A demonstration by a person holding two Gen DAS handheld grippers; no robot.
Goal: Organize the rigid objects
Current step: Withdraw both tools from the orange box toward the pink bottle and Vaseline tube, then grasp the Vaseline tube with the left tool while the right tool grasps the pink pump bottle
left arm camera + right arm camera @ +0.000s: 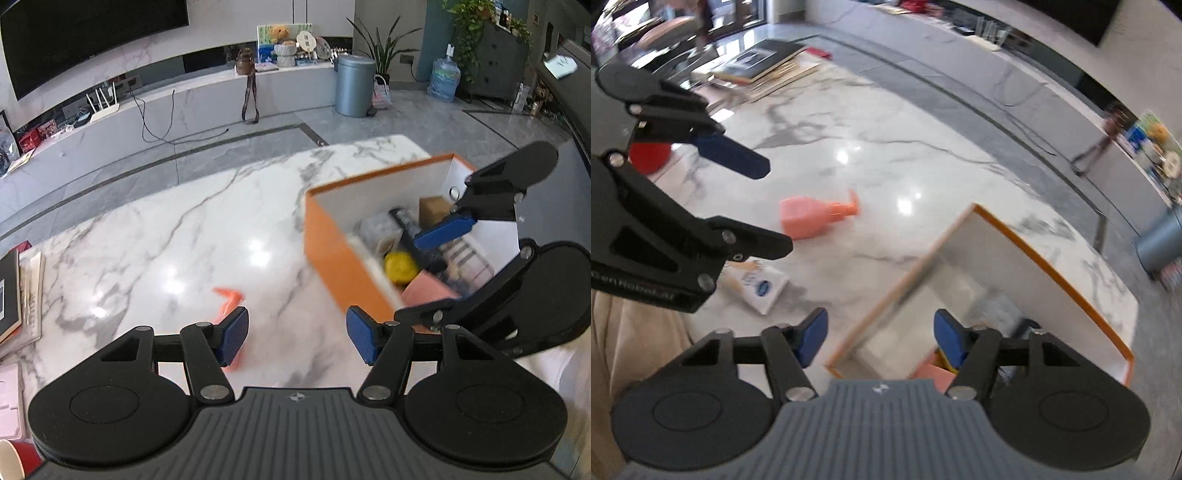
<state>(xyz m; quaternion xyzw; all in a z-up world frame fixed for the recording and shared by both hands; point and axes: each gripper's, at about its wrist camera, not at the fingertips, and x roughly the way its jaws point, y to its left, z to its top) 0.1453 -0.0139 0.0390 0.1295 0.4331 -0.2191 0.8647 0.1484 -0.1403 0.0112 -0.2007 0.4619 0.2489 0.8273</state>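
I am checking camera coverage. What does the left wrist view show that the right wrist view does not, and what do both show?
Only the left wrist view shows the box contents, such as a yellow ball. Only the right wrist view shows the whole pink pump bottle lying on its side, and a white packet. Both show the marble table, the orange box and both open grippers: left gripper, right gripper.
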